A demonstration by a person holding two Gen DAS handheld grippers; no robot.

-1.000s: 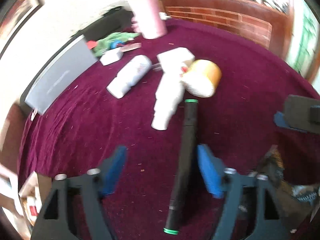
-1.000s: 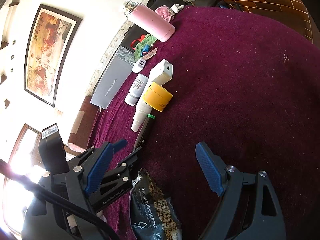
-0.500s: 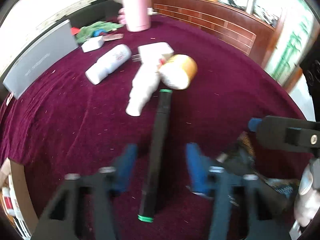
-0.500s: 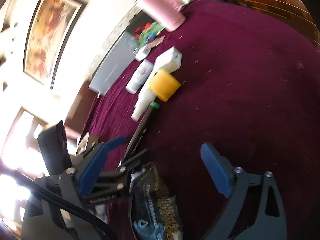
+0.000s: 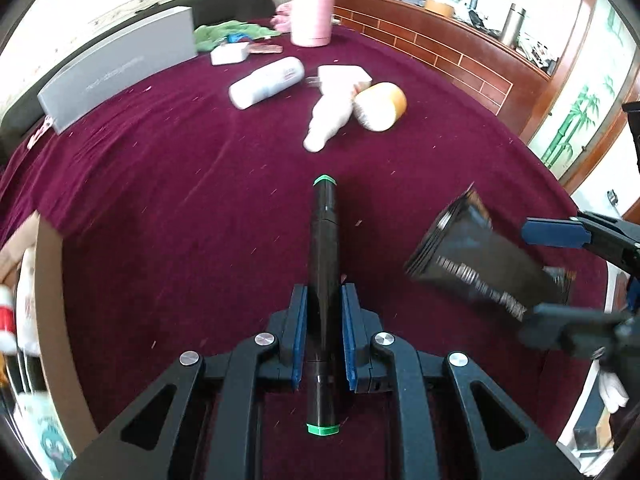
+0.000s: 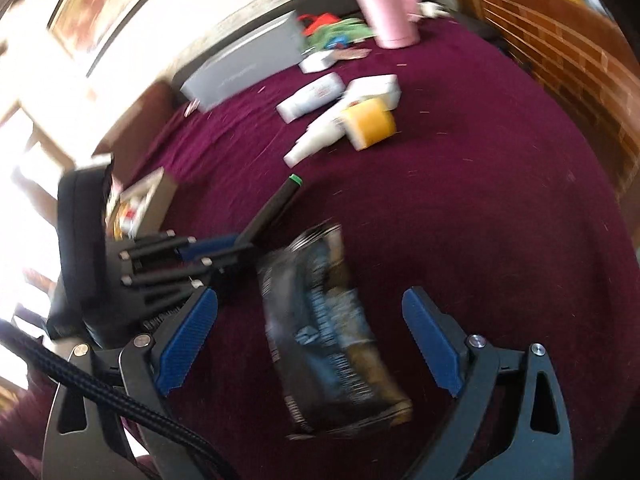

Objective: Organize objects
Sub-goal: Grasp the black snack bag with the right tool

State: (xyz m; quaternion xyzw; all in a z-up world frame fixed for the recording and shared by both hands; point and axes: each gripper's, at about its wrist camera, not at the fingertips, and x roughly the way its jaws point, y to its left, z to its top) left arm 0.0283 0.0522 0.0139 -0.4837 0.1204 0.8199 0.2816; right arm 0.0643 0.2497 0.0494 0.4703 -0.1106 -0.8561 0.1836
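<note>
We clamp our left tongs point(image 5: 323, 332) lengthwise on the black tube point(image 5: 325, 280) for lifting; right tongs point(image 6: 310, 344) gape around the dark packet point(image 6: 332, 336).

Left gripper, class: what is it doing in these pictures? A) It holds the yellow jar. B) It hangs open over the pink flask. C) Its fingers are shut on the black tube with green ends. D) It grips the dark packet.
C: the left gripper has both blue fingers pressed against the black tube.
</note>
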